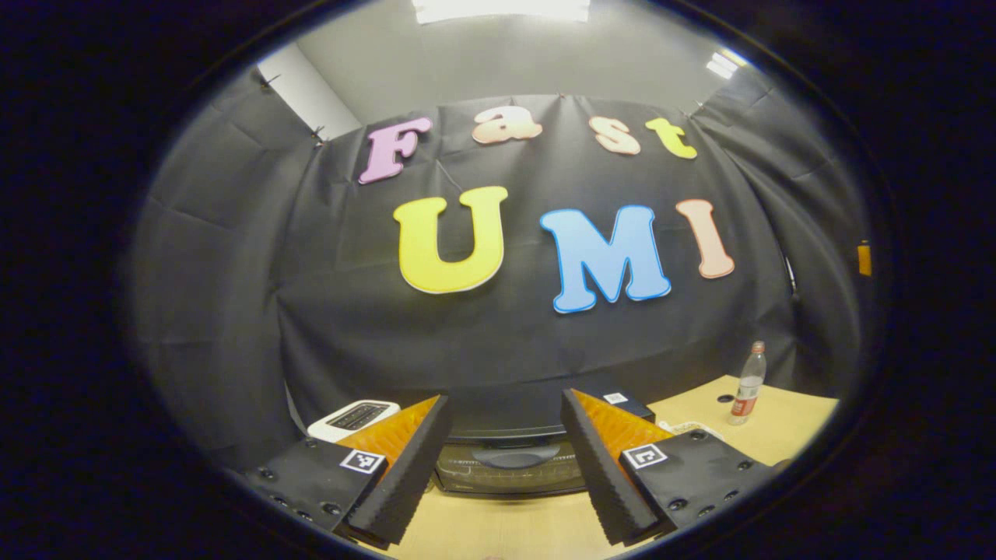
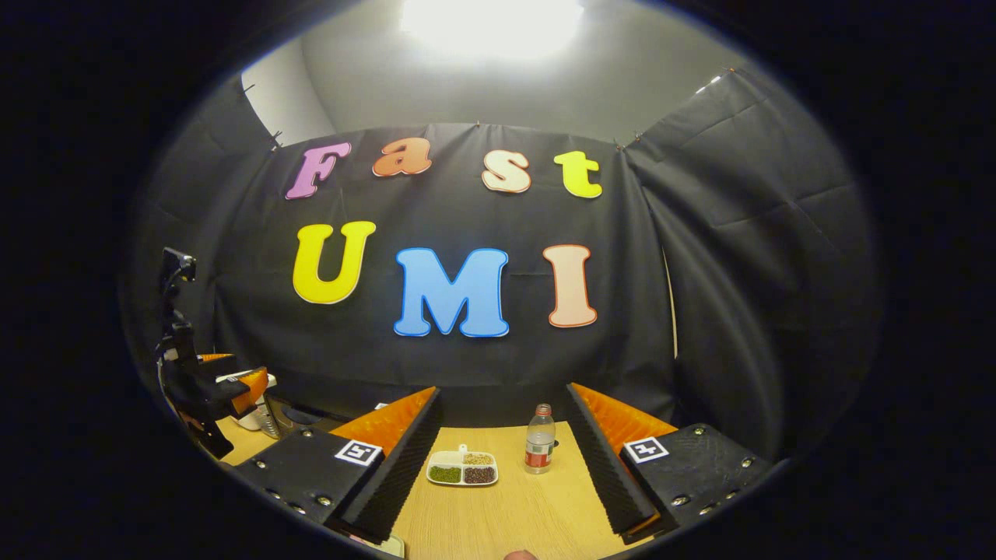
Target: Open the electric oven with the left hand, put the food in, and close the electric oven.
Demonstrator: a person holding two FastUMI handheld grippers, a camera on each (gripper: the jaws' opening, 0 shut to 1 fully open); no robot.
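At far left a white toaster [image 1: 354, 418] sits beside the shut electric oven [image 1: 510, 467], framed by the wide-open, empty left gripper [image 1: 506, 474]. Right of it, the right gripper [image 2: 498, 474], also spread and empty, frames a food tray [image 2: 462, 469] beside a bottle [image 2: 538, 449] on the table [image 2: 513, 521].

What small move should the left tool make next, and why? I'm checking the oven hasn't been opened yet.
Probably ease the left tool forward and down to the oven door handle. Its jaws stand open with nothing between them, the oven sits straight ahead with its door looking closed, and the food tray waits on the table before the open right tool.
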